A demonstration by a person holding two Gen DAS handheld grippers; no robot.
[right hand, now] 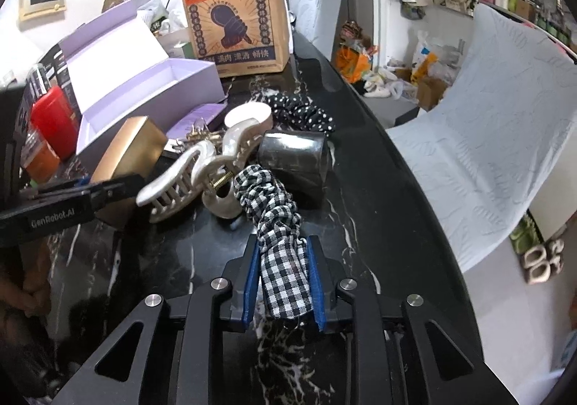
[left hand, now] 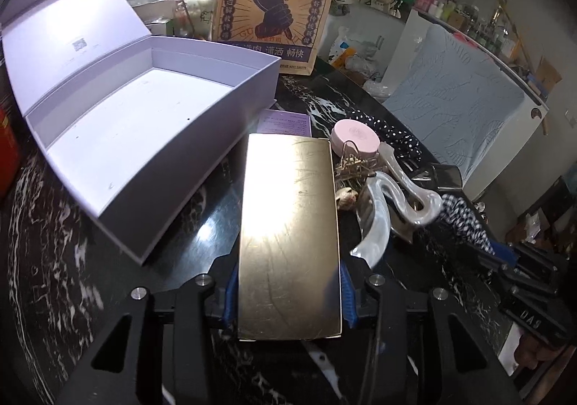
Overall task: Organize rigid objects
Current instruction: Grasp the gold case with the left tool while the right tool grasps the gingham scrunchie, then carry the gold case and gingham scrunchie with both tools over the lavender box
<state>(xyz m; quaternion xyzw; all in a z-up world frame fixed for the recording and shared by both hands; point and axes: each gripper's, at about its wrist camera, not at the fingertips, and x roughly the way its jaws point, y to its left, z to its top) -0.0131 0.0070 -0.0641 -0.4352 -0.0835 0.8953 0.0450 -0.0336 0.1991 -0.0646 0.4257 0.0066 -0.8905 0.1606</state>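
My left gripper [left hand: 288, 293] is shut on a flat gold box [left hand: 288, 235], held just above the black marble table; the box also shows in the right wrist view [right hand: 126, 149]. An open lilac storage box [left hand: 137, 138] with its lid up lies to the left of it. My right gripper [right hand: 285, 282] is shut on a black-and-white checked scrunchie [right hand: 277, 225]. Beside it lie a pearly claw hair clip [right hand: 202, 170], a pink round case [left hand: 355, 136], gold clips [left hand: 355, 165], a polka-dot scrunchie [right hand: 303, 111] and a dark cuff [right hand: 294, 160].
A brown printed paper bag [left hand: 274, 5] stands behind the lilac box. A small purple card box [left hand: 285, 122] lies beyond the gold box. A red container [right hand: 54, 120] stands at the left. A chair with a pale blue cover [right hand: 497, 138] is beyond the table's right edge.
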